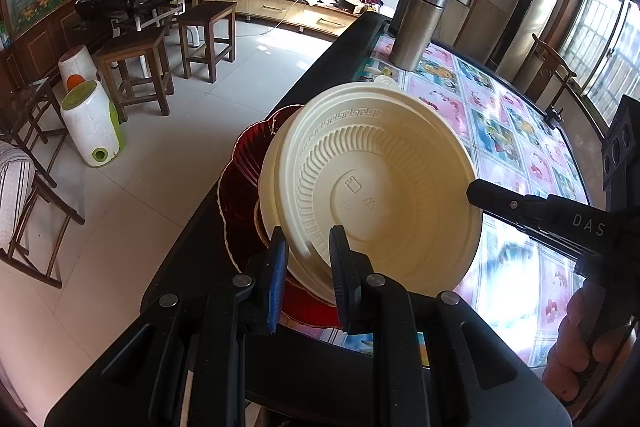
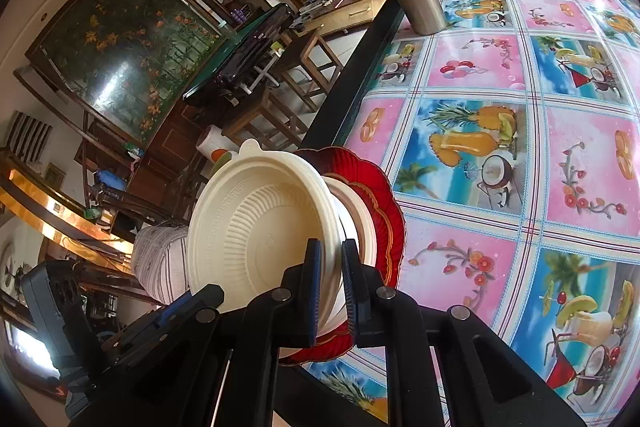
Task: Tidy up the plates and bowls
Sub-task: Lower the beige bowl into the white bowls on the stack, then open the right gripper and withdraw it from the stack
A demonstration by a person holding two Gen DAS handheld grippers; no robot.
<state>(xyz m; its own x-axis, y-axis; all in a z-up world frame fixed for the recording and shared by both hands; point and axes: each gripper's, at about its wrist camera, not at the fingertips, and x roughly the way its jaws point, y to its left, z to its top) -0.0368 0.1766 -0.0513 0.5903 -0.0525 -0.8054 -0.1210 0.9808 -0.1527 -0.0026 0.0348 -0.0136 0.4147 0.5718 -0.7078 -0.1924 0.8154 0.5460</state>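
Fruit-and-drink patterned oilcloth covers the table (image 2: 500,147), with a steel thermos (image 1: 424,7) standing near its far edge. At the near edge, a cream bowl (image 1: 372,179) sits tilted over a red plate (image 1: 240,179). Both grippers, left gripper (image 1: 308,267) and right gripper (image 2: 330,279), pinch the bowl's rim between narrowed fingers, on opposite sides.

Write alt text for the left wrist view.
The left hand-held gripper clamps the rim of a cream bowl, tilted over a red plate at the table edge. The right hand-held gripper reaches in; a steel flask stands behind.
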